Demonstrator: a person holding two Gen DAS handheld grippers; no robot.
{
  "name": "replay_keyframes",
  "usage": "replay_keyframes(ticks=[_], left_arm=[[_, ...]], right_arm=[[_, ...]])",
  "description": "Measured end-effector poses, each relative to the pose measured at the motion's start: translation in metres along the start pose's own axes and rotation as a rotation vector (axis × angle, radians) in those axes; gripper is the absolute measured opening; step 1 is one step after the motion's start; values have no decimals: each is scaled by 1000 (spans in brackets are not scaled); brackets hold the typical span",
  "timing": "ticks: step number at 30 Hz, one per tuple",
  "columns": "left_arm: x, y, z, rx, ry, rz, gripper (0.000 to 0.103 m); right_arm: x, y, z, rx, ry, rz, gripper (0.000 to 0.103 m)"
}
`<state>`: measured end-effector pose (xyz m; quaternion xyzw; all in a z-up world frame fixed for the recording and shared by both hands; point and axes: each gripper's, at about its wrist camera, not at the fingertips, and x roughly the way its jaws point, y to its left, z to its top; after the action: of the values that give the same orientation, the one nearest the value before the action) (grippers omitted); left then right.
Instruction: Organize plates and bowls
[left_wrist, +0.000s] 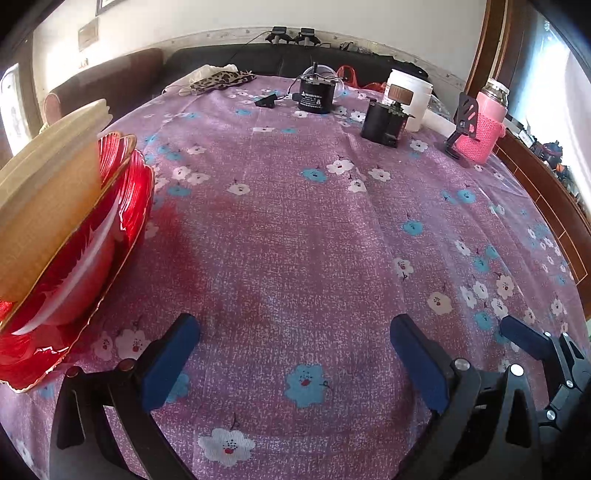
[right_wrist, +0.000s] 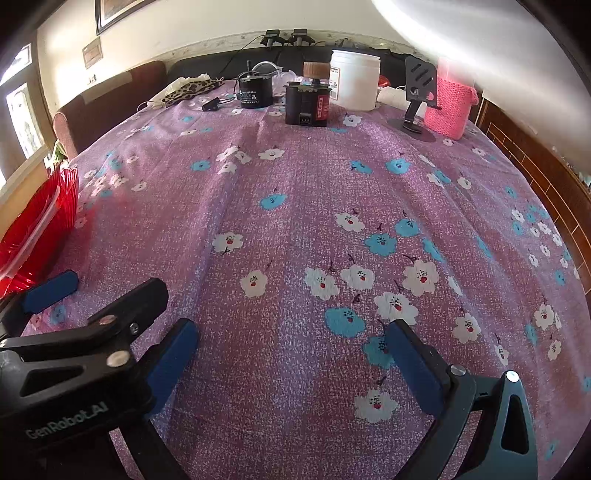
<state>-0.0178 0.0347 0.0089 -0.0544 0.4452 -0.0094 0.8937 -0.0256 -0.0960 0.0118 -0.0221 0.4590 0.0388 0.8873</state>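
Observation:
A stack stands at the table's left edge: a red glass plate with a gold rim (left_wrist: 22, 354) at the bottom, red bowls (left_wrist: 92, 236) on it, and cream bowls (left_wrist: 48, 177) on top. The stack's red edge also shows in the right wrist view (right_wrist: 33, 225). My left gripper (left_wrist: 295, 363) is open and empty, low over the floral cloth, just right of the stack. My right gripper (right_wrist: 291, 363) is open and empty beside it; one of its fingers (left_wrist: 524, 338) shows at the right of the left wrist view.
At the far side of the purple floral tablecloth (left_wrist: 295, 240) stand a black motor (left_wrist: 316, 94), a black box (left_wrist: 384, 123), a white jar (left_wrist: 408, 98), a phone stand (left_wrist: 463, 125) and a pink-sleeved bottle (left_wrist: 485, 127). A leopard-print cloth (left_wrist: 221, 79) lies far left. A sofa sits behind.

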Motion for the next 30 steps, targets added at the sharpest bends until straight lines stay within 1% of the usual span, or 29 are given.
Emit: replay_keyframes(ticks=[3,30], left_arm=[[0,1,-1,-2,-10,-3,103],[0,-1,0,2,-9,2,103]], right_arm=[[0,0,0,-1,0,-1,102],[0,-1,0,0,0,1,103]])
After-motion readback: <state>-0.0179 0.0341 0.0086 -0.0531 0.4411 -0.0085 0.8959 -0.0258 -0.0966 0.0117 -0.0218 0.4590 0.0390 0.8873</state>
